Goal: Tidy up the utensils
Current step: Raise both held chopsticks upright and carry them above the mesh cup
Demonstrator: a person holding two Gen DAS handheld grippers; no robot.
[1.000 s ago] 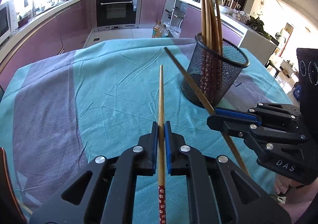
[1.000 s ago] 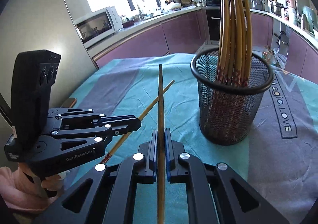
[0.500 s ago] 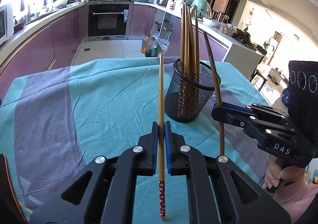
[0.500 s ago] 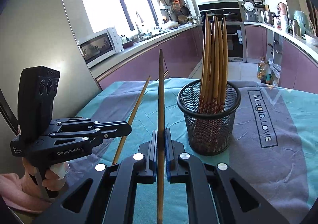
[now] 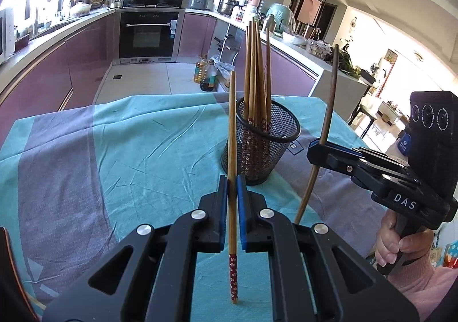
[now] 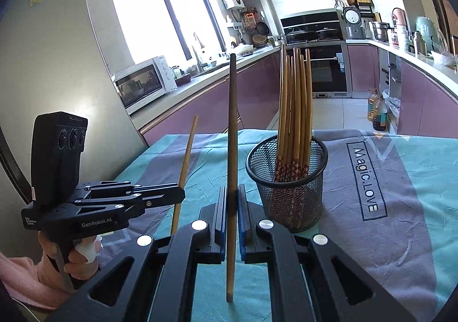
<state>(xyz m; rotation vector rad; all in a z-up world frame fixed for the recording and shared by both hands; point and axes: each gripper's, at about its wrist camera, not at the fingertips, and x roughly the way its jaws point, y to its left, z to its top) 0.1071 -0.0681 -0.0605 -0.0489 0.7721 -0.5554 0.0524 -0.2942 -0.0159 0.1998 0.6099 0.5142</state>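
Observation:
A black mesh cup (image 5: 262, 147) holding several wooden chopsticks (image 5: 256, 76) stands on the teal and grey tablecloth (image 5: 128, 150); it also shows in the right wrist view (image 6: 289, 193). My left gripper (image 5: 232, 187) is shut on a chopstick (image 5: 232, 136) with a red flowered end, held nearly upright just left of the cup. My right gripper (image 6: 232, 199) is shut on a darker chopstick (image 6: 232, 133), also upright, left of the cup in its own view. Each gripper shows in the other's view, the right (image 5: 315, 150) and the left (image 6: 180, 193).
The table's far edge (image 5: 171, 99) drops to a kitchen floor with oil bottles (image 5: 206, 76). Purple cabinets, an oven (image 5: 148, 33) and a microwave (image 6: 143, 84) line the walls. The cloth carries printed lettering (image 6: 365, 179) right of the cup.
Both grippers have lifted and pulled back from the cup, tilting their chopsticks from lying forward to nearly upright. The cup now looks smaller and farther in both views.

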